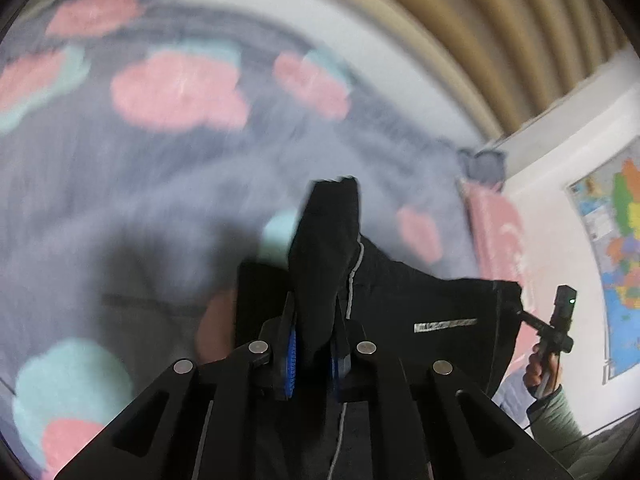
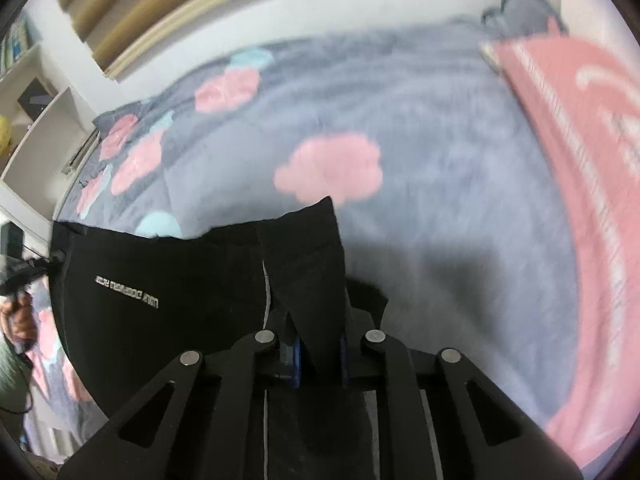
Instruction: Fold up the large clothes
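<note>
A large black garment (image 1: 420, 300) with a white printed line of text hangs stretched between my two grippers above the bed. My left gripper (image 1: 314, 356) is shut on one corner of it, a fold of black cloth sticking up between the blue pads. My right gripper (image 2: 320, 356) is shut on the other corner of the black garment (image 2: 160, 280) in the same way. In the left wrist view the right gripper (image 1: 556, 320) shows at the far right, held by a hand. The views are motion-blurred.
Below lies a grey bedspread (image 2: 420, 112) with pink and teal cloud shapes. A pink pillow (image 2: 580, 140) lies at the right. A beige ribbed headboard (image 1: 480, 20) and white wall stand behind. A map (image 1: 620, 248) hangs on the wall; white shelves (image 2: 36, 112) stand at the left.
</note>
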`<move>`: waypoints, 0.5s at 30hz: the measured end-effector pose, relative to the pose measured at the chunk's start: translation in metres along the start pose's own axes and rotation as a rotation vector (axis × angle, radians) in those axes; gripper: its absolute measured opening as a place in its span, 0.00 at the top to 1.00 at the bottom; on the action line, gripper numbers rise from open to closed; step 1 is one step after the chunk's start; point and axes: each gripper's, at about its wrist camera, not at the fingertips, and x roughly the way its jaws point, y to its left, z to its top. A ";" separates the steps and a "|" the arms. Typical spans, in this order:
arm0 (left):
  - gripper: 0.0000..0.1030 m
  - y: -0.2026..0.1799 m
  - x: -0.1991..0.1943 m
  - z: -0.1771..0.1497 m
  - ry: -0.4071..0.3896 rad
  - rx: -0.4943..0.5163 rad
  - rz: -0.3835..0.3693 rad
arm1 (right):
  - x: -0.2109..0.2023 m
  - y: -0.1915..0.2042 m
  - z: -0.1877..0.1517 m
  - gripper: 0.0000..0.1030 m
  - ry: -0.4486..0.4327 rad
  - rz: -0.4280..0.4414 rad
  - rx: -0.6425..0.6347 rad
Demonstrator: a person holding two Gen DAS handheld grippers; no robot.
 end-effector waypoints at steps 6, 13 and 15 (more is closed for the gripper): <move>0.89 -0.005 0.023 0.047 -0.063 -0.019 0.045 | 0.029 -0.004 0.037 0.87 -0.014 -0.115 0.047; 0.87 0.053 0.135 0.020 0.192 -0.127 0.255 | 0.135 -0.028 0.004 0.87 0.233 -0.158 0.125; 0.85 0.059 0.146 0.010 0.200 -0.134 0.277 | 0.148 -0.029 -0.004 0.86 0.259 -0.161 0.145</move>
